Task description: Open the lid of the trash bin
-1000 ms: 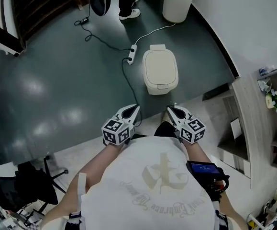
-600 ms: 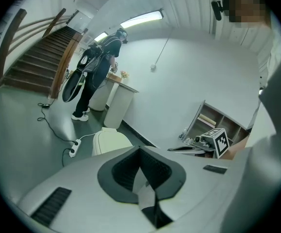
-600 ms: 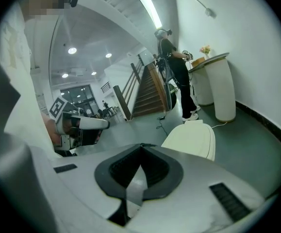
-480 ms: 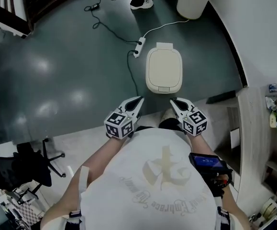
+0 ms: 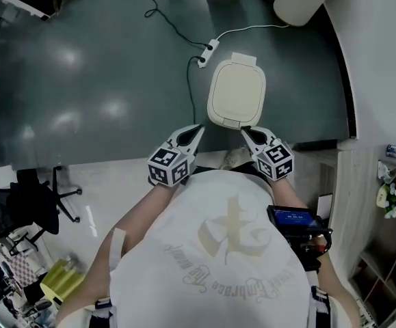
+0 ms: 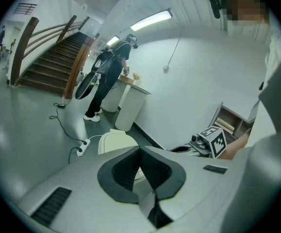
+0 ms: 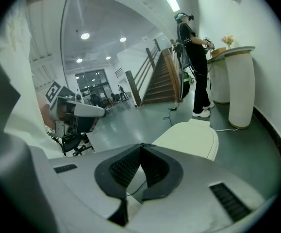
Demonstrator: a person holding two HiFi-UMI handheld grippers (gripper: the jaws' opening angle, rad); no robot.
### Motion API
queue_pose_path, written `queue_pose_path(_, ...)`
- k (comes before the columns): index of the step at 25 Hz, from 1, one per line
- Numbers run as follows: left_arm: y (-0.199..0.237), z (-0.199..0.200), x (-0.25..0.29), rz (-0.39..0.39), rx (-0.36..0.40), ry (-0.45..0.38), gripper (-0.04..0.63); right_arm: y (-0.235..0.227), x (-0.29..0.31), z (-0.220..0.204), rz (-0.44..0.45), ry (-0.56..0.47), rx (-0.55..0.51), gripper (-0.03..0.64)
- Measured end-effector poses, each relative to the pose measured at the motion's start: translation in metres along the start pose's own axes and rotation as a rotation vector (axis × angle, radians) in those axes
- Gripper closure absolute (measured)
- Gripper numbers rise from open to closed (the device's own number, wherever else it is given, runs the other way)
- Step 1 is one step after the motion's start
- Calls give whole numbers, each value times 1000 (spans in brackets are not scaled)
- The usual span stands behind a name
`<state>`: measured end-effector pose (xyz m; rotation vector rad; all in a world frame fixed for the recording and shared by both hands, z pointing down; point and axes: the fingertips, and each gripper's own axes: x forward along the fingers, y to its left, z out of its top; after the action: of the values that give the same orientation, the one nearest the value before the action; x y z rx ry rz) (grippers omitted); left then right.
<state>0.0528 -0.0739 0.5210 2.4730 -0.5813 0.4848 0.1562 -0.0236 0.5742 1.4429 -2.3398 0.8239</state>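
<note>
Cream trash bin [image 5: 236, 96] stands on the dark floor [image 5: 102, 80], its lid [image 5: 239, 86] down. Head view: it sits just ahead of my left gripper [image 5: 196, 130] and right gripper [image 5: 247, 132], nearer than a second ago, so I judge the approach nearly done. Left gripper view: jaws clenched together, empty, bin [image 6: 112, 142] beyond the tips. Right gripper view: jaws likewise closed on nothing, lid [image 7: 191, 136] ahead, untouched.

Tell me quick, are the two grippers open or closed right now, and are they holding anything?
Left gripper: closed, holding nothing.
Right gripper: closed, holding nothing.
</note>
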Motion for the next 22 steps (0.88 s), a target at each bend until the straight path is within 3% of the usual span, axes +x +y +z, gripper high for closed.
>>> queue_pose_path(13, 13, -21, 0, 139, -98, -17, 586, -11, 35, -24, 131, 156, -99, 612)
queue_pose_path(22, 20, -37, -5, 180, -146, -1, 586, -32, 54, -48, 67, 283, -130, 612)
